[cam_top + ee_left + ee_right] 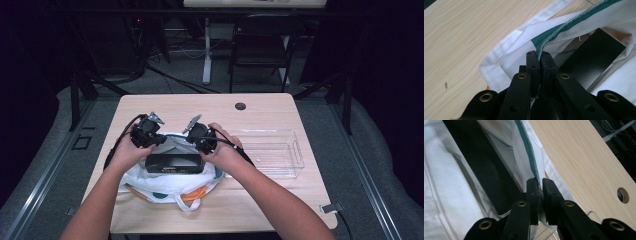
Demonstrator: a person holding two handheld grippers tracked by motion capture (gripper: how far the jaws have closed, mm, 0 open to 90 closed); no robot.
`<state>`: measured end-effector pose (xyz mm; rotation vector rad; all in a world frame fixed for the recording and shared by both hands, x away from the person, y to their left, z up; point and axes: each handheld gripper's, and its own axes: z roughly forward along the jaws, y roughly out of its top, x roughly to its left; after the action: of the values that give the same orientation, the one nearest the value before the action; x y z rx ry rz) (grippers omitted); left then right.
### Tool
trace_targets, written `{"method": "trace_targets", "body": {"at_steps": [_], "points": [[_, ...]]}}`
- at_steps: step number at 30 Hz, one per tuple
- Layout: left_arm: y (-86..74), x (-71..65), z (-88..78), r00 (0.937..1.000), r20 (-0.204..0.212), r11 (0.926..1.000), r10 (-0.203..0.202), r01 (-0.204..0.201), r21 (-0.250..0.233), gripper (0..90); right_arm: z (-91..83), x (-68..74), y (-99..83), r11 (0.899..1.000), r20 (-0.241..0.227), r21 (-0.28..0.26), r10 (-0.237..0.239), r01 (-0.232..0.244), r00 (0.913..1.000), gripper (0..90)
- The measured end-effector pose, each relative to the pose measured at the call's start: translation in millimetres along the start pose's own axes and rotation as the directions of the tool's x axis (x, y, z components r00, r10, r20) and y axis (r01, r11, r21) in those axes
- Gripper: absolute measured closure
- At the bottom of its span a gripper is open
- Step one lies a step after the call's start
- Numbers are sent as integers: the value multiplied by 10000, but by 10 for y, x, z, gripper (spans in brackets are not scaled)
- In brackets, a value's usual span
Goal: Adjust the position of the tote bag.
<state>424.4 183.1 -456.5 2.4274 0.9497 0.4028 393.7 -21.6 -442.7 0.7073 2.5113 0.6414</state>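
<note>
Pinching the green-trimmed rim of the white cloth bag (165,185), the left gripper (539,58) had its jaws shut tight on the fabric edge, with the black box (592,58) lying in the bag's mouth just beside and beyond those jaws. Across the opening, the right gripper (540,185) had its jaws closed on the opposite rim, the same box just beside them, the counter (584,160) on their other side, and a clear plastic tray (272,152) nearby.

I see the white cloth bag (165,182) with green trim lying near the surface's front edge, mouth open, a black box (173,163) resting inside.
</note>
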Motion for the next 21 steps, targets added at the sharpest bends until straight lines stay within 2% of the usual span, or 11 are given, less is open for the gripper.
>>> {"method": "trace_targets", "body": {"at_steps": [12, 16, 21], "points": [[12, 2, 56, 10000, 78, 10000, -51, 51, 50, 867, 61, -86, 10, 9997, 99, 117, 222, -223, 9997, 842], [17, -7, 72, 10000, -18, 10000, 13, -13, 92, 863, 89, -111, 9, 9994, 122, 149, 302, -304, 9995, 842], [7, -22, 66, 9999, -48, 9998, 144, -143, 142, 790, 106, -156, 6, 9982, 24, 271, 539, -540, 9985, 843]]}}
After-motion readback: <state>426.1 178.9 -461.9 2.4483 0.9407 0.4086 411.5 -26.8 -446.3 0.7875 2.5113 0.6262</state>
